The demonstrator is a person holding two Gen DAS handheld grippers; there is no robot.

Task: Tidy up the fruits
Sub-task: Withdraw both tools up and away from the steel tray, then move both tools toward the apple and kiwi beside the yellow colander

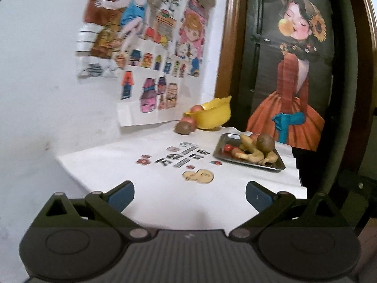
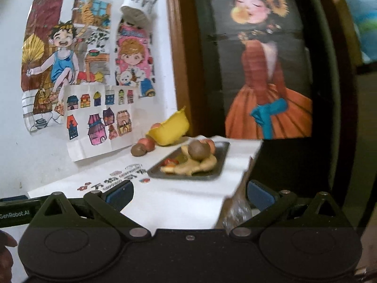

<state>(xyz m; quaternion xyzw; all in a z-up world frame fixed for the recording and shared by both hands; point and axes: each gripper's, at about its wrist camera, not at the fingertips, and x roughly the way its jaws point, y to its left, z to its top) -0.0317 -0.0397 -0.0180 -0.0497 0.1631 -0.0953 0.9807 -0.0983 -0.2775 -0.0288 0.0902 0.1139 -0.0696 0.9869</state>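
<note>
Steel, shallow and rectangular, the tray (image 2: 222,162) is the landmark: it sits toward the far right of the white tablecloth (image 1: 150,188) and holds a brown kiwi (image 2: 199,150) perched on a pale knobbly root, probably ginger (image 2: 195,166), with small red fruits (image 2: 170,162) at its left end and an apple (image 2: 210,144) behind the kiwi. Left of and beyond the tray, a yellow bowl (image 2: 173,131) holds one apple (image 2: 156,126); another apple (image 2: 146,143) and a second kiwi (image 2: 138,149) lie on the cloth just beside it. Both the left gripper (image 1: 189,194) and the right gripper (image 2: 190,194) are spread wide and empty, well short of the fruit. The tray's long axis runs roughly left to right across the right wrist view, and the right gripper looks nearer to it.
</note>
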